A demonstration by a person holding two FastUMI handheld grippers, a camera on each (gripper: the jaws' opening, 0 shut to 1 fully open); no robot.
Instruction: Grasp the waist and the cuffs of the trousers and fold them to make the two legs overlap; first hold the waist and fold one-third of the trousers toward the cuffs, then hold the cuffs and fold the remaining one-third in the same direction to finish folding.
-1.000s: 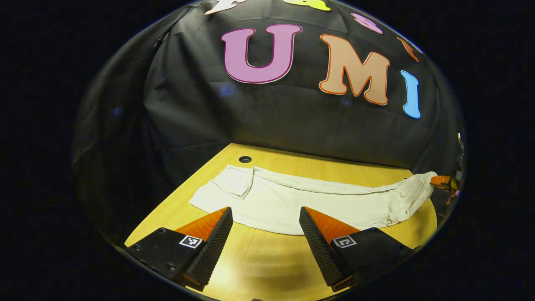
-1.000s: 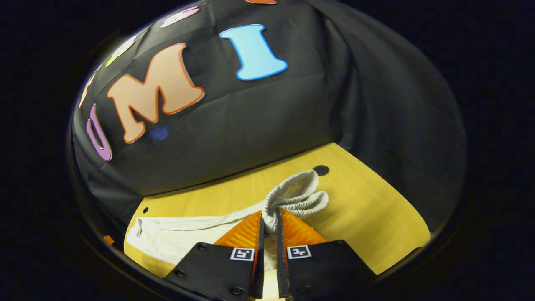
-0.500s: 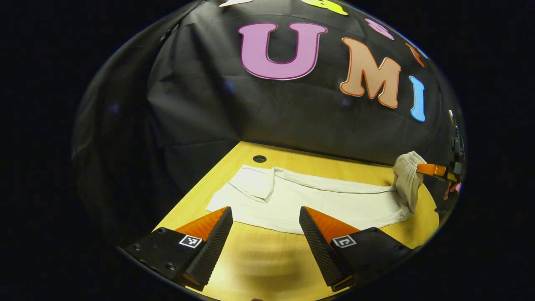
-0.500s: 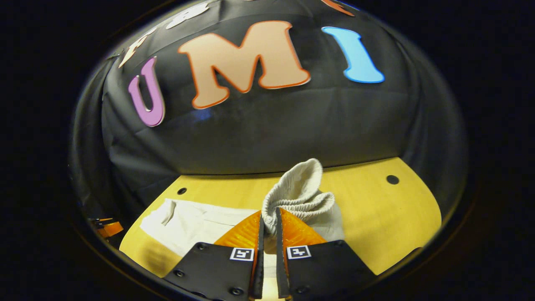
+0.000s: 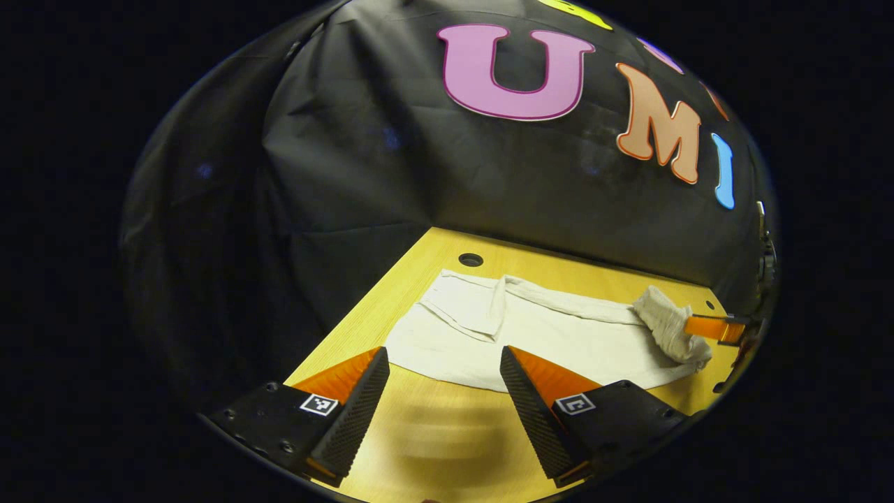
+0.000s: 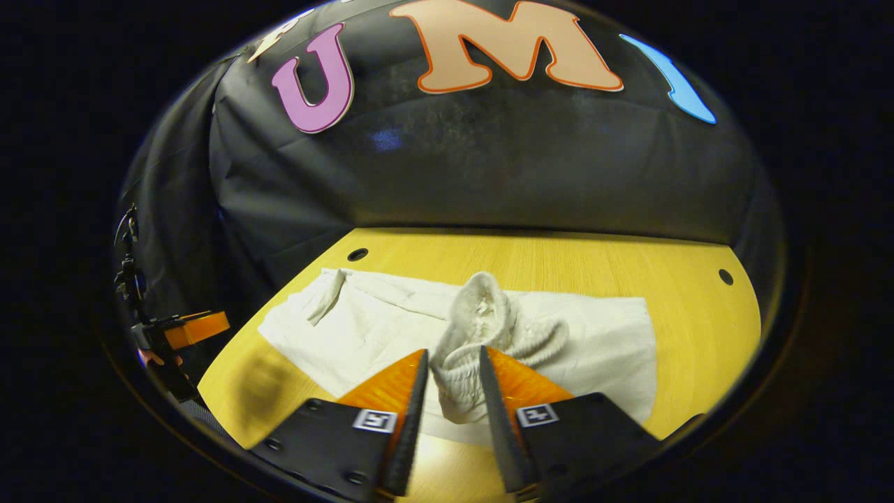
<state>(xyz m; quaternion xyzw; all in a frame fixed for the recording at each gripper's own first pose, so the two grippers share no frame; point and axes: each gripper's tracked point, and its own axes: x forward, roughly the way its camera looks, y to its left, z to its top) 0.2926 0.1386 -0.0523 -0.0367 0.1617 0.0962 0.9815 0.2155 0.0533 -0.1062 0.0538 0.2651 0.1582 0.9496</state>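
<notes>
Wooden table (image 6: 573, 258): pale trousers (image 6: 377, 328) lying across.

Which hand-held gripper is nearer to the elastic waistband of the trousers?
Right. The right hand-held gripper has the bunched waistband between its fingers. The left hand-held gripper hangs open over bare table, apart from it.

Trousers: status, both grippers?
Right gripper closed on the waistband, carried over the trousers. Left gripper open, empty, over the table. Nothing in the way.
</notes>
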